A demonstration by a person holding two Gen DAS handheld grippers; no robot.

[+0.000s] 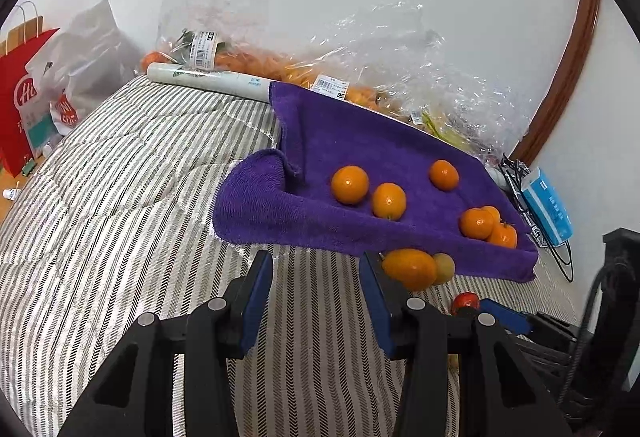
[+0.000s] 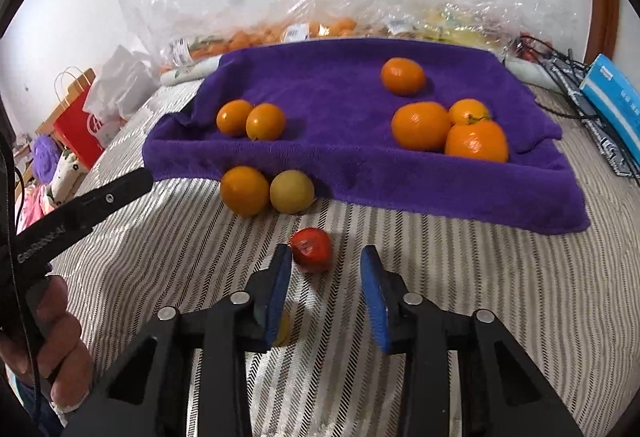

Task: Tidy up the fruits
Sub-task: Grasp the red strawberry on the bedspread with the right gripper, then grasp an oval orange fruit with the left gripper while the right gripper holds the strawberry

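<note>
Surface: a bed under a grey-and-white striped quilt [image 2: 400, 277], set against a white wall.

Purple towel [image 2: 340, 85]: lay spread on the quilt, its left edge folded over. It carried six orange citrus fruits: a touching pair at the left [image 2: 251, 120], a single one toward the back [image 2: 402, 75], and a cluster of three touching at the right [image 2: 448, 131].

Loose fruit on the quilt: an orange fruit [image 2: 244, 190] and a yellow-green fruit [image 2: 292, 191] sat side by side, touching, just at the towel's front edge. A small red fruit [image 2: 311, 249] lay nearer, apart from those two.

Right gripper [image 2: 326, 269]: blue-padded jaws stood partly open and held nothing. The red fruit sat just ahead of the tips, close beside the left pad [image 2: 280, 285]; whether it touched could not be told.

Left gripper [image 1: 316, 277]: jaws partly open over bare quilt, nothing between them. The orange fruit [image 1: 410, 269] appeared just right of its right finger. In the right wrist view its black body and the hand [image 2: 60, 341] holding it showed at the left edge.

Background: clear plastic bags of more fruit [image 1: 256, 57] along the wall behind the towel, a white roll [image 1: 208, 79] in front of them, a red paper bag [image 1: 20, 93] at far left, a blue box [image 2: 616, 101] and black cables at far right.
</note>
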